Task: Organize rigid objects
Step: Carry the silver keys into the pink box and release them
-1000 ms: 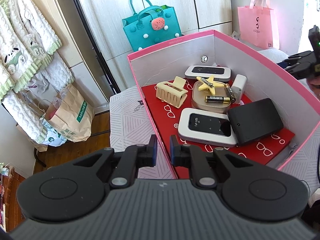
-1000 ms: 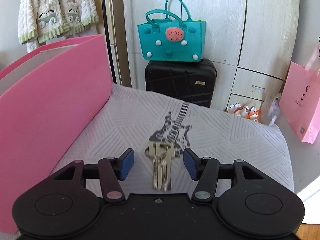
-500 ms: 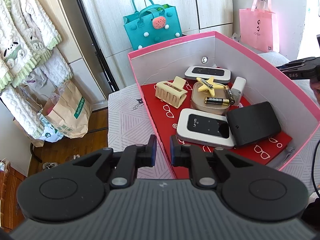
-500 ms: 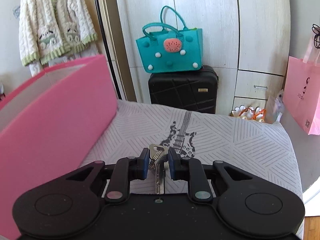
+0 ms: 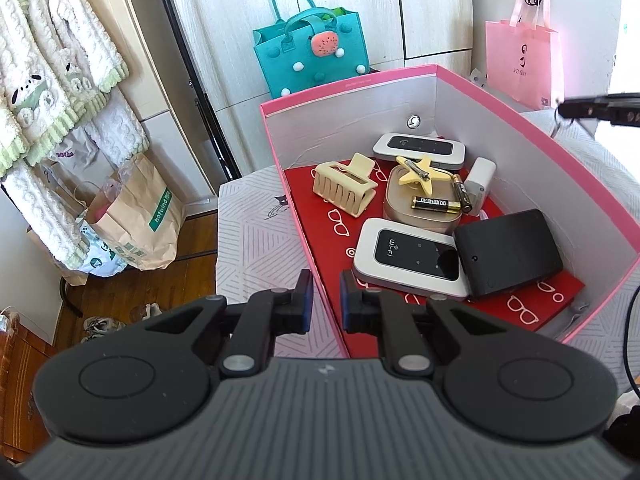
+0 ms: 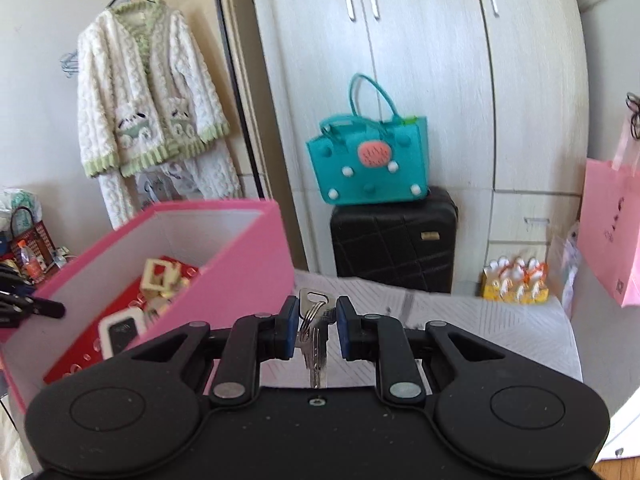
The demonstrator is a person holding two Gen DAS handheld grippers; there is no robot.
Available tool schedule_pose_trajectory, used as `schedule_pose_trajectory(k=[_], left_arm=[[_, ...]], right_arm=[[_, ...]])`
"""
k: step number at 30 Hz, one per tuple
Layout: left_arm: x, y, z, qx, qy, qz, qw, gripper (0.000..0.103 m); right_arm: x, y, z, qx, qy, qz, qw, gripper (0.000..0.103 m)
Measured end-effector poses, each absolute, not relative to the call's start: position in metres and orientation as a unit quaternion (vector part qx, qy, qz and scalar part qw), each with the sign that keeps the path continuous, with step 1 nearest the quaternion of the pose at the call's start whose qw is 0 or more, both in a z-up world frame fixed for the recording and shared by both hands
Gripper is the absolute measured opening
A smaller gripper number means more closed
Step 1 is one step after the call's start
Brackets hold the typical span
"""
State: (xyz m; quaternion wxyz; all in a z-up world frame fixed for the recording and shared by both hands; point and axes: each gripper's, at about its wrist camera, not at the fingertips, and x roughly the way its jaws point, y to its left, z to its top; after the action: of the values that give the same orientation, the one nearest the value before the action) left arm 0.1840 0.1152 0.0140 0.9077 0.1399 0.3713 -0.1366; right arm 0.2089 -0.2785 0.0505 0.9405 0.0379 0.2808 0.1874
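Left wrist view: the left tongs (image 5: 323, 300) sit nearly closed over the near-left wall of the pink box (image 5: 532, 126), one finger outside and one inside; whether the pads press the wall cannot be told. The box stands on a bench (image 5: 256, 240) covered in pale line-patterned cloth. On its red floor lie a cream hair claw (image 5: 344, 189), a gold tin (image 5: 422, 204) carrying a yellow star clip (image 5: 420, 172) and two batteries (image 5: 436, 205), a white charger (image 5: 478, 186), a far wifi router (image 5: 418, 151), a near wifi router (image 5: 412, 262) and, touching its right side, a black device (image 5: 510, 252). The right tongs' tip shows at the far right, above the box's right wall.

Right wrist view: the right tongs (image 6: 317, 326) are closed on a bunch of keys (image 6: 315, 332), held clear of the bench, blades hanging toward the camera. The box lies to the left, its near corner beside the left finger. A teal bag (image 6: 370, 164) sits on a black suitcase (image 6: 394, 240) beyond.
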Motion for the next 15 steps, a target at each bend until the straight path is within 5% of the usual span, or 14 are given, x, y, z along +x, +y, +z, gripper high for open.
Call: schedule_pose_trajectory(k=[15], left_arm=[[0.186, 0.115, 0.016, 0.131, 0.378, -0.139, 0.906, 0.012]], right_arm=[[0.199, -0.196, 0.103, 0.054, 0.234, 0.355, 0.904, 0.023]])
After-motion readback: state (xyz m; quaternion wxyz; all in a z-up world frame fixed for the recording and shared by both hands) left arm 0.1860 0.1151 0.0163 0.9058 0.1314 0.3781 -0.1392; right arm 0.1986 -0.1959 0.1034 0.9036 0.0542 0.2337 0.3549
